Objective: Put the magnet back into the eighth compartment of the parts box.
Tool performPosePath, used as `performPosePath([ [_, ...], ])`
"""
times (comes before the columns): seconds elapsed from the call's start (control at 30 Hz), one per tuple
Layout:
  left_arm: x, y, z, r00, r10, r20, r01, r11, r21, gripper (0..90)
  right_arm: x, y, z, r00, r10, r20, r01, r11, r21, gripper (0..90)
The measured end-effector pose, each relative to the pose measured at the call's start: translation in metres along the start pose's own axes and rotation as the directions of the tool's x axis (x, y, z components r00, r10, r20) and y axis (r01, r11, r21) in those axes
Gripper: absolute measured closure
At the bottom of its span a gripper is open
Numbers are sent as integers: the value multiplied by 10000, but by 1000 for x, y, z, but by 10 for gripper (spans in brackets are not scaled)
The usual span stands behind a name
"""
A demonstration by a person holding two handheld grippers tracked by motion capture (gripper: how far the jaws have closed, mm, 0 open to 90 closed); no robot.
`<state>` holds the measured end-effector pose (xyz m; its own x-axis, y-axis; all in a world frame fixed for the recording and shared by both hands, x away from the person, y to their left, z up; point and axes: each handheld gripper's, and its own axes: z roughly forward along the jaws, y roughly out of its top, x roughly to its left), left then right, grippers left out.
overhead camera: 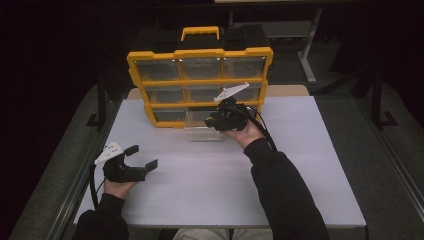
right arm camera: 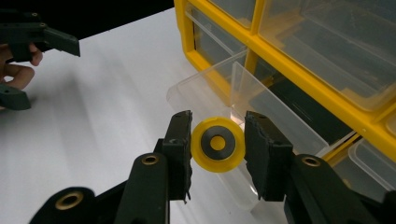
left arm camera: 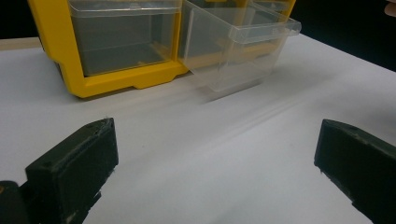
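A yellow organizer (overhead camera: pixel 200 75) with clear drawers stands at the upper centre of the high view, on the far part of the white tabletop (overhead camera: pixel 300 175). Its bottom middle clear drawer (overhead camera: pixel 202 131) is pulled out toward the person (the other drawers sit flush in their slots).

The right tool (overhead camera: pixel 212 121) shows just right of centre in the high view, held above the front of that open drawer, its grey plate tilted up against the organizer's face. In the right gripper view, its two black jaws are clenched on a small yellow wheel (right arm camera: pixel 218 144) with a dark ring and a yellow hub, at the centre of the frame. The wheel hangs over the open drawer (right arm camera: pixel 261 107), whose clear walls run to the upper right.

The left tool (overhead camera: pixel 141 156) sits at the lower left of the high view, low over the bare tabletop and well apart from the organizer. Its jaws are spread wide and released, nothing between them; in the left gripper view they frame the tabletop (left arm camera: pixel 210 154), with the pulled-out drawer (left arm camera: pixel 238 46) at upper centre.
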<state>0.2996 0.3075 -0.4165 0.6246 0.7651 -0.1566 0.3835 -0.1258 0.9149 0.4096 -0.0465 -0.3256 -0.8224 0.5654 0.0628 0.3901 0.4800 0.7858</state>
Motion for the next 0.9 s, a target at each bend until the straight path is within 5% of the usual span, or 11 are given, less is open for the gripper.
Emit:
performPosePath([
  [0.9,0,0,1,10000,-12,48,12,10000,-15,0,-13,14,43,9992,191,349,-213,9979,616,617],
])
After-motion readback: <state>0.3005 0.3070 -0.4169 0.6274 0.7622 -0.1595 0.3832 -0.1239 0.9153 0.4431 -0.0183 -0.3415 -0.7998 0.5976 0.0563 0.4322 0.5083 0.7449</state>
